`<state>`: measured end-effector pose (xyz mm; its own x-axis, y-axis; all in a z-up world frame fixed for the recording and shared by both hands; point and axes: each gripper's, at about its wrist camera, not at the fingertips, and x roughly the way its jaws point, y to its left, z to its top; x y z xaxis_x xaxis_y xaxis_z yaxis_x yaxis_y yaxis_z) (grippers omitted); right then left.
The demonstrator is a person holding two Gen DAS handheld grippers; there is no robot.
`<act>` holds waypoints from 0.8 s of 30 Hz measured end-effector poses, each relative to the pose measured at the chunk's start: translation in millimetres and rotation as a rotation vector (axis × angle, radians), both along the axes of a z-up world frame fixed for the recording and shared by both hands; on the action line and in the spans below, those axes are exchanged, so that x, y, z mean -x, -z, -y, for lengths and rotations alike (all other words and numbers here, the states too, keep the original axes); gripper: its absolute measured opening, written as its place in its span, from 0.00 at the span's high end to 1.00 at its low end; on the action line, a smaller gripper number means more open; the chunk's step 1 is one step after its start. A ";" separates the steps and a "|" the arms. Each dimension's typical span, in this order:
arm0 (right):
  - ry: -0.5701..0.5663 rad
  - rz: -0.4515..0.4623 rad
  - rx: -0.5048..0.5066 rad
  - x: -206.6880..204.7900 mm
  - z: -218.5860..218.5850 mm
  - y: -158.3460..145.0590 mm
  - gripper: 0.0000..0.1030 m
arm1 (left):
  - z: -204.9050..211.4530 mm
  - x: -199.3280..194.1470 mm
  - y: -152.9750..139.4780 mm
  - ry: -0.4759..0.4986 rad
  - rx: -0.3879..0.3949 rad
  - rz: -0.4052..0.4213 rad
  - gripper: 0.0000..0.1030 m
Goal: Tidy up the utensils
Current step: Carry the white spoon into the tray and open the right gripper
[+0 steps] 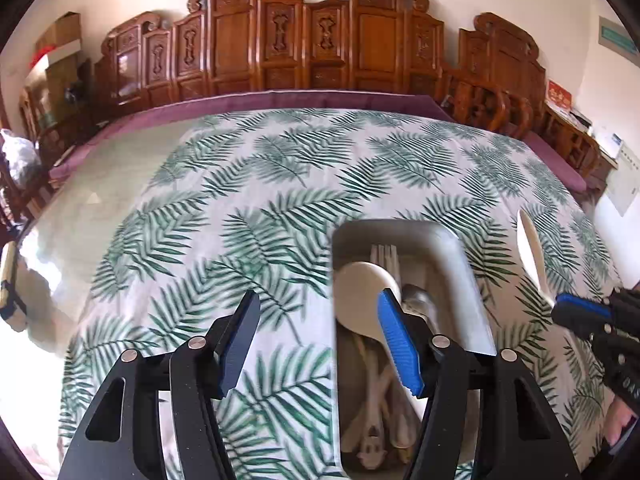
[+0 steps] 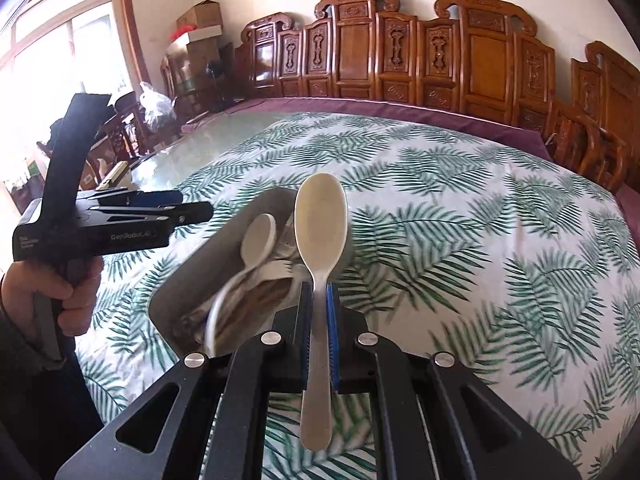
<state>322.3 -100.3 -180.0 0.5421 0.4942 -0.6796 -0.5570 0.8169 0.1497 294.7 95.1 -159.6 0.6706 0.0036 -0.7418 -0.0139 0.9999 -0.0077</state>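
Observation:
A grey utensil tray (image 1: 460,272) lies on the leaf-print tablecloth and holds a white spoon (image 1: 360,300), a fork and several other utensils. My left gripper (image 1: 320,344) is open and empty, held over the tray's left edge. My right gripper (image 2: 318,300) is shut on the handle of a metal spoon (image 2: 320,220), bowl pointing away, held above the tray (image 2: 188,272) near its right side. In the left wrist view the right gripper (image 1: 580,308) and its spoon (image 1: 532,252) appear at the far right.
The leaf-print cloth (image 1: 260,184) covers a glass table (image 1: 100,184) with a purple edge. Carved wooden chairs (image 1: 320,40) line the far side. Boxes and a window (image 2: 60,60) stand at the left.

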 end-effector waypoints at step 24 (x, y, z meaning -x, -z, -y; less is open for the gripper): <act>0.003 -0.123 -0.078 -34.7 -96.0 23.7 0.92 | -54.2 2.6 -10.7 -0.110 0.035 0.042 0.09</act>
<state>357.0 -4.2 -203.8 0.4587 0.5471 -0.7002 -0.5285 0.8014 0.2800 292.2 149.4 -148.9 0.6981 0.0535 -0.7140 -0.1222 0.9915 -0.0452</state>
